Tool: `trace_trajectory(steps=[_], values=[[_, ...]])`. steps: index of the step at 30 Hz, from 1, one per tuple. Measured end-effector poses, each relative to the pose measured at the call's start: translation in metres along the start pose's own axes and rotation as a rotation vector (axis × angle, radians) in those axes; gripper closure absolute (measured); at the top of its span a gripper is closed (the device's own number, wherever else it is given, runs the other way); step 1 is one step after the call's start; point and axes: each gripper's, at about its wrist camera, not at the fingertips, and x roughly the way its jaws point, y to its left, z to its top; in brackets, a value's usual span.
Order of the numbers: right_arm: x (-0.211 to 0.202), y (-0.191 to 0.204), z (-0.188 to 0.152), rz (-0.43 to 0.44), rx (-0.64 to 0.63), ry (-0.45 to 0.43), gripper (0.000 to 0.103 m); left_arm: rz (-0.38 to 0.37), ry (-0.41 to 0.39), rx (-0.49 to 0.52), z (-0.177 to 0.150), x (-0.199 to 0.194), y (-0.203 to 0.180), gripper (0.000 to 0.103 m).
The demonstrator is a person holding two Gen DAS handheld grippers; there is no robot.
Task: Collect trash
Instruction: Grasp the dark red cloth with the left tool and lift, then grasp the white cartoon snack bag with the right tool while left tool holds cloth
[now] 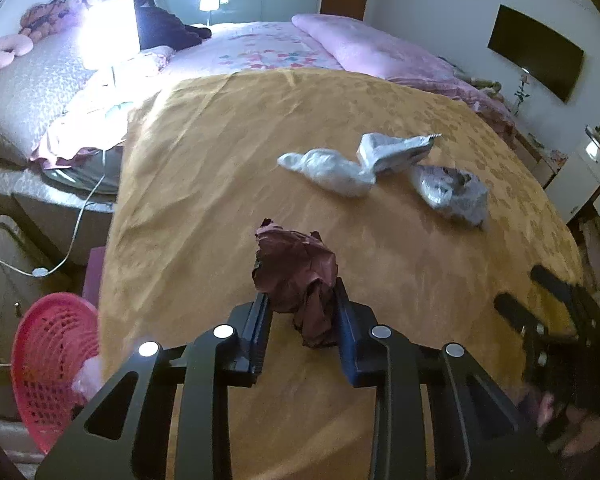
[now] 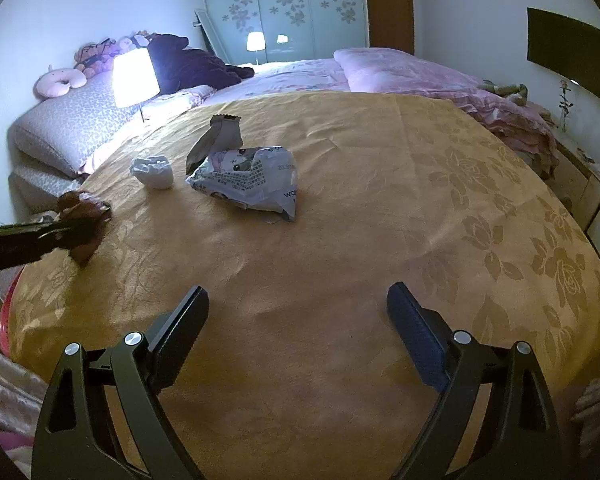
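Left gripper: fingers narrowed onto a crumpled maroon wrapper on the yellow bedspread. Right gripper: fingers wide, empty, above the bedspread. Beyond the wrapper: white tissue wad, printed grey packet.

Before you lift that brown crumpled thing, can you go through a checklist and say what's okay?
1. Crumpled brown wrapper sits between the left gripper fingers: ok.
2. Pads squeezing it firmly: cannot tell.
3. Red basket waits beside the bed's edge: ok.
4. Right gripper open, holding nothing: ok.
5. Right gripper clear of the left one: ok.
6. White wad and printed wrappers not yet collected from the yellow bedspread: not ok.
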Motion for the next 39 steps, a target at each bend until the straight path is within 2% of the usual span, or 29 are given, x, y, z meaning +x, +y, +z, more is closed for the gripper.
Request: trace_trajectory(steps=[8,15,21,25,32,36,39], values=[[0.009,0.0,0.013,0.032,-0.04,0.025,0.015,0.023,-0.022,0.02,-0.014,-0.016,0.014,0.075],[0.024,0.005,0.046,0.058,-0.123,0.026,0.015,0.02,-0.024,0.03,-0.02,-0.014,0.012,0.075],[0.042,0.013,0.074,0.089,-0.224,0.034,0.011,0.007,-0.021,0.014,-0.021,-0.013,0.015,0.075],[0.056,0.02,0.083,0.131,-0.28,0.067,0.01,0.003,-0.019,0.009,-0.022,-0.013,0.016,0.075],[0.069,0.028,0.089,0.168,-0.3,0.089,0.011,0.003,-0.019,0.008,-0.021,-0.013,0.017,0.075],[0.065,0.034,0.086,0.177,-0.319,0.091,0.024,0.004,-0.02,0.011,-0.021,-0.013,0.017,0.075],[0.059,0.038,0.083,0.188,-0.324,0.089,0.029,0.003,-0.019,0.009,-0.021,-0.013,0.017,0.075]])
